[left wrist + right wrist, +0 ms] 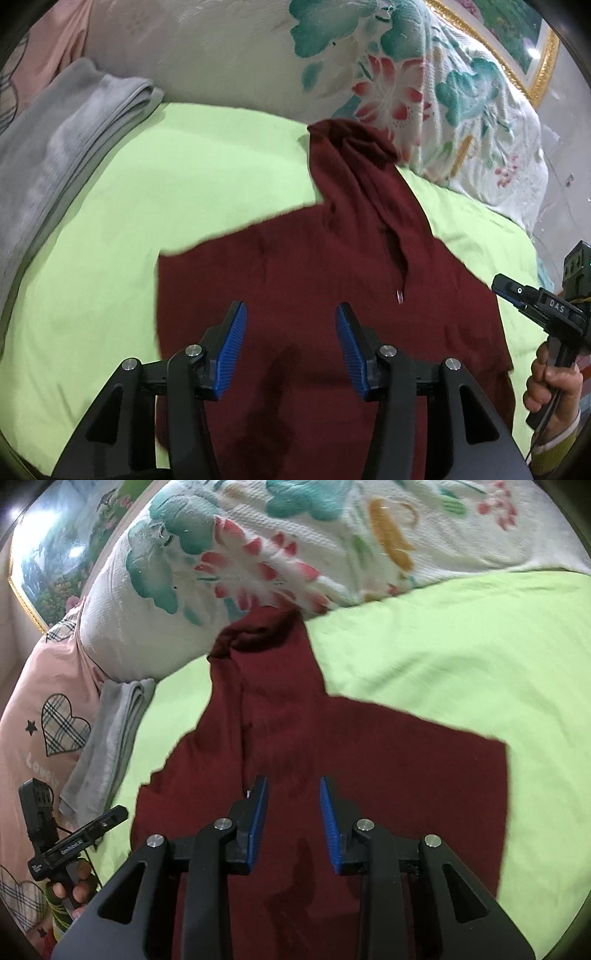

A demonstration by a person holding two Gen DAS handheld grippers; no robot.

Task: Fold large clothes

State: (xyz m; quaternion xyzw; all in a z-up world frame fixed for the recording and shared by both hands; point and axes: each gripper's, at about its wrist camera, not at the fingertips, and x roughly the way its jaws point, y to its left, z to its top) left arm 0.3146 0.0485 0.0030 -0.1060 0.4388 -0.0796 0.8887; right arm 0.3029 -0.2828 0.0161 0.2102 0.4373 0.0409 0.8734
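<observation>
On the green bed (110, 206) the maroon hoodie (295, 266) lies flat for folding, left hand-held gripper (291, 325) and right hand-held gripper (293, 801) both spread, pinching nothing

Maroon hoodie (295, 280) — flat, partly folded

The red hoodie (295, 266) is soft, matt cloth. The green sheet (192, 177) looks smooth. The quilt (258, 554) is bumpy. Each claw (291, 350) has ribbed blue pads (232, 350).
</observation>
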